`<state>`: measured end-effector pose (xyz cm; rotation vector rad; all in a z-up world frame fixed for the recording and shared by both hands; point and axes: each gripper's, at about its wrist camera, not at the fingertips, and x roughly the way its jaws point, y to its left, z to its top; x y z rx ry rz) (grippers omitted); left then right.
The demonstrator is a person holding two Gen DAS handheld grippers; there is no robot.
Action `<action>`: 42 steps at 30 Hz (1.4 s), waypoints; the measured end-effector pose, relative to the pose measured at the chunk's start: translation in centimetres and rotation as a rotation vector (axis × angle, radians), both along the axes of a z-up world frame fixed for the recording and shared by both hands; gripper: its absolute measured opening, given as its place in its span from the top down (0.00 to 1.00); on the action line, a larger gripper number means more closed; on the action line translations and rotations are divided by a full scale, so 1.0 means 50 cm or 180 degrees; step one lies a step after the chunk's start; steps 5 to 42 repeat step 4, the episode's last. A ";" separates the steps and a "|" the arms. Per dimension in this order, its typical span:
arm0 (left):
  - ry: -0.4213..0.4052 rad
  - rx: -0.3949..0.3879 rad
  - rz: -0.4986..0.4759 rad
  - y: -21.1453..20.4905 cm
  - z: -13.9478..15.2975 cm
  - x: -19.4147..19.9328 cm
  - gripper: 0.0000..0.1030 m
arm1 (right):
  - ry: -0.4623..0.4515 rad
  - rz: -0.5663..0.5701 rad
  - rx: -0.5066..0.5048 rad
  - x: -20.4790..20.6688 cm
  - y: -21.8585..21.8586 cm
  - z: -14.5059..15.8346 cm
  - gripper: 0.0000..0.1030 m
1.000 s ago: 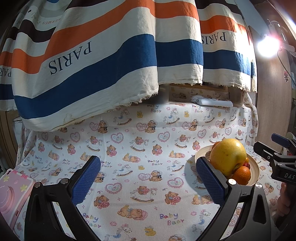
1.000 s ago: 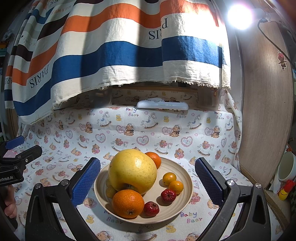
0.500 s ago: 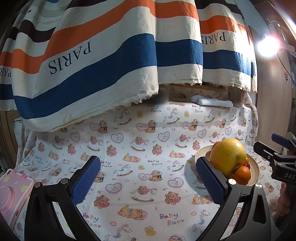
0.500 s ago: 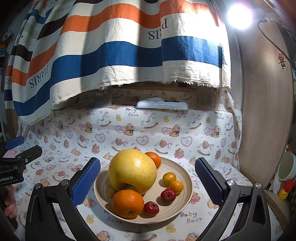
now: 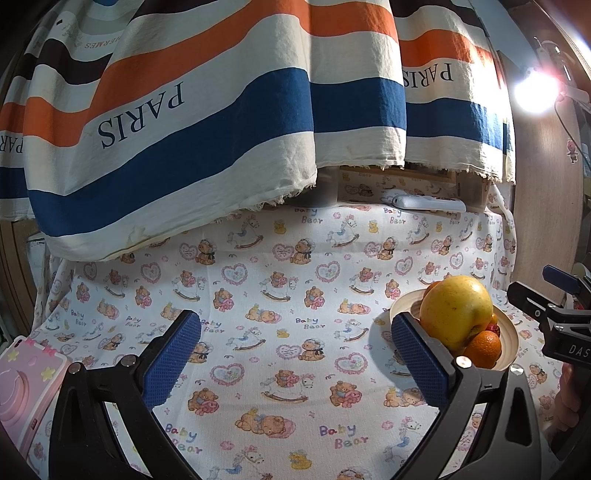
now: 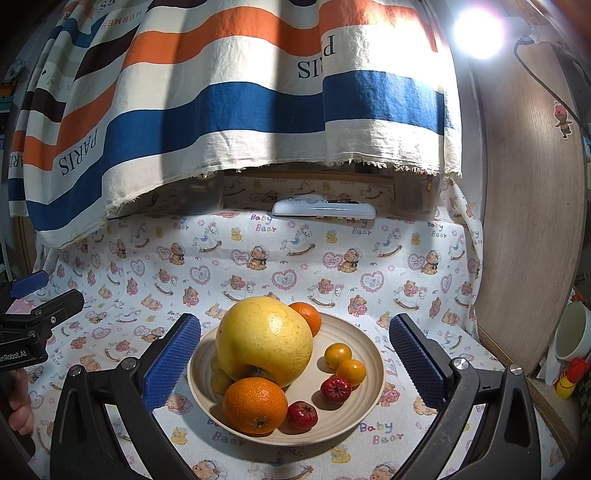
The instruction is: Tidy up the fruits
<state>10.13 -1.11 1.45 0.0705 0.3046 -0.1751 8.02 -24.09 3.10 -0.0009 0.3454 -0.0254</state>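
A cream bowl (image 6: pixel 364 400) sits on the bear-print cloth and holds a large yellow pomelo (image 6: pixel 264 339), two oranges (image 6: pixel 255 404), two small red fruits (image 6: pixel 335 388) and two small kumquats (image 6: pixel 338 355). My right gripper (image 6: pixel 293 356) is open, its blue pads either side of the bowl and a little short of it. In the left wrist view the bowl (image 5: pixel 511 341) lies at the right, partly behind the right pad. My left gripper (image 5: pixel 295 354) is open over bare cloth with nothing between its fingers.
A striped "PARIS" cloth (image 5: pixel 207 122) hangs over the back. A white remote-like device (image 6: pixel 324 210) lies at the rear. A pink toy camera (image 5: pixel 26 384) sits at the left edge. A wooden panel (image 6: pixel 532 206), a mug (image 6: pixel 574 336) and a lamp (image 6: pixel 478 31) stand at the right.
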 end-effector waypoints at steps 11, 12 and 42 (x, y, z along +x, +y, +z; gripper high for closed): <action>0.0001 0.0000 -0.0001 0.000 0.000 0.000 0.01 | 0.0002 0.0002 0.0000 0.000 0.000 0.000 0.00; 0.0001 0.0000 -0.0001 0.000 0.000 0.000 0.01 | 0.0002 0.0002 0.0000 0.000 0.000 0.000 0.00; 0.0001 0.0000 -0.0001 0.000 0.000 0.000 0.01 | 0.0002 0.0002 0.0000 0.000 0.000 0.000 0.00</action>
